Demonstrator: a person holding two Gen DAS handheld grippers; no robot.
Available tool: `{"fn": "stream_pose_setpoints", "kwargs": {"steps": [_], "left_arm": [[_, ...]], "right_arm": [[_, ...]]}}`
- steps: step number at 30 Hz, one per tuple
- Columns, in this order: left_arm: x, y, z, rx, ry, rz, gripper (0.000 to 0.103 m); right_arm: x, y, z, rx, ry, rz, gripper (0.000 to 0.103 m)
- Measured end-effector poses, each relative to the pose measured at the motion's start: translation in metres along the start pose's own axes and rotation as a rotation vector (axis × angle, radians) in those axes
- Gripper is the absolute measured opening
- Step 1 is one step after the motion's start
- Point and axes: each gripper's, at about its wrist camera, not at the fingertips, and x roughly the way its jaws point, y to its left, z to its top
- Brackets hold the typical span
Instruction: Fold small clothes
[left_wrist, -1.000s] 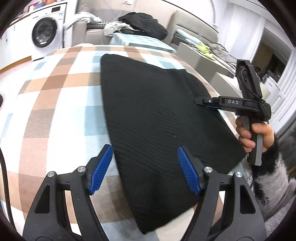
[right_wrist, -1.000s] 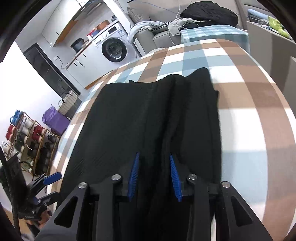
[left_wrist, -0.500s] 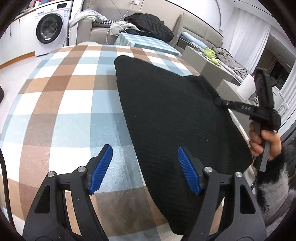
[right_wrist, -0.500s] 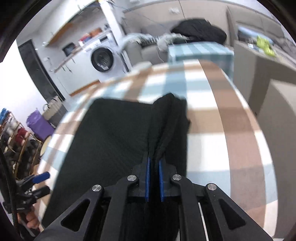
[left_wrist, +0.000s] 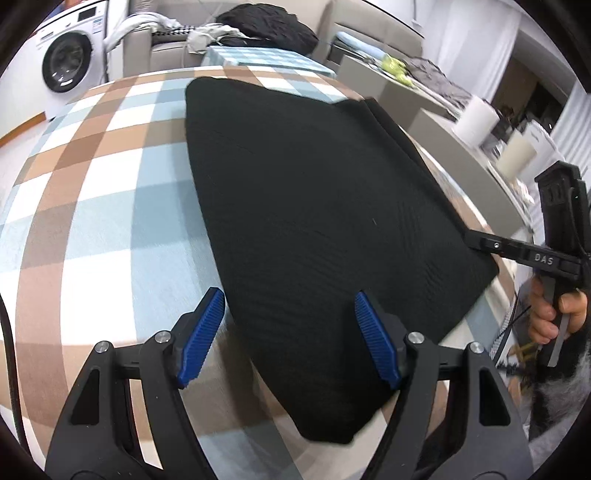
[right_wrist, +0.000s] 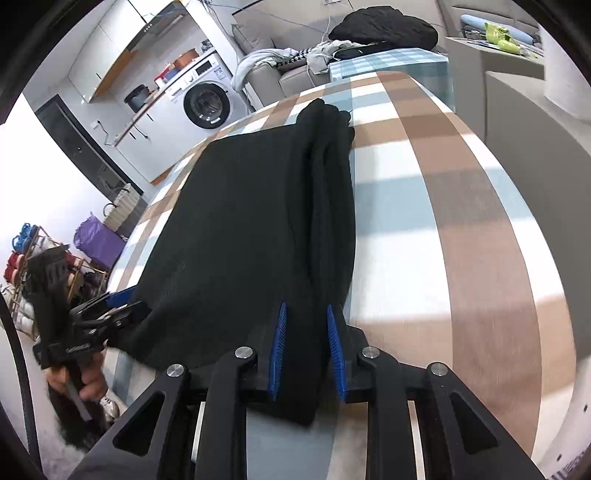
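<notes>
The black knit garment (left_wrist: 314, 206) lies spread flat ahead of both my claws on the table's checked cloth (left_wrist: 103, 206) of brown, pale blue and white, with its thicker folded edge (right_wrist: 328, 184) running straight away from my right claw. My right claw (right_wrist: 304, 345) has its blue pads a little apart, with that folded edge lying between them; I cannot tell whether they press it. My left claw (left_wrist: 290, 336) is spread wide, one pad over the bare cloth and the other over the garment's near corner, gripping nothing. Seen from my left claw, my right hand (left_wrist: 554, 314) wraps the other handle at the far right, level with the table edge. Beyond the table stand a washing machine (right_wrist: 207, 101), a grey sofa (right_wrist: 295, 70) heaped with clothes, and, off to my right claw's left, a shoe rack (right_wrist: 33, 266).
</notes>
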Motion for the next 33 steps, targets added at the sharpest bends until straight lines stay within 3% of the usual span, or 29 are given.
{"fn": "stream_pose_setpoints", "kwargs": {"steps": [5,17,20,24,29,33], "left_arm": [[-0.005,-0.004,-0.02,0.032,0.018,0.017,0.071],[-0.022,0.011,-0.024,-0.043,-0.045,-0.006,0.071],[-0.02,0.013,-0.024,-0.06,-0.06,0.005,0.071],[-0.018,0.017,-0.024,-0.095,-0.069,-0.004,0.071],[-0.022,0.018,-0.029,-0.079,-0.061,0.024,0.071],[-0.032,0.016,-0.039,-0.064,-0.063,0.038,0.071]], "right_arm": [[-0.007,0.001,-0.013,-0.016,-0.009,-0.006,0.023],[-0.018,0.001,-0.024,-0.057,-0.093,0.054,0.025],[-0.019,0.003,-0.027,-0.05,-0.141,0.044,0.011],[-0.032,0.011,-0.03,-0.075,-0.228,0.024,0.008],[-0.02,0.002,-0.03,-0.04,-0.16,-0.061,0.009],[-0.035,0.011,-0.031,-0.064,-0.201,-0.026,0.013]]}}
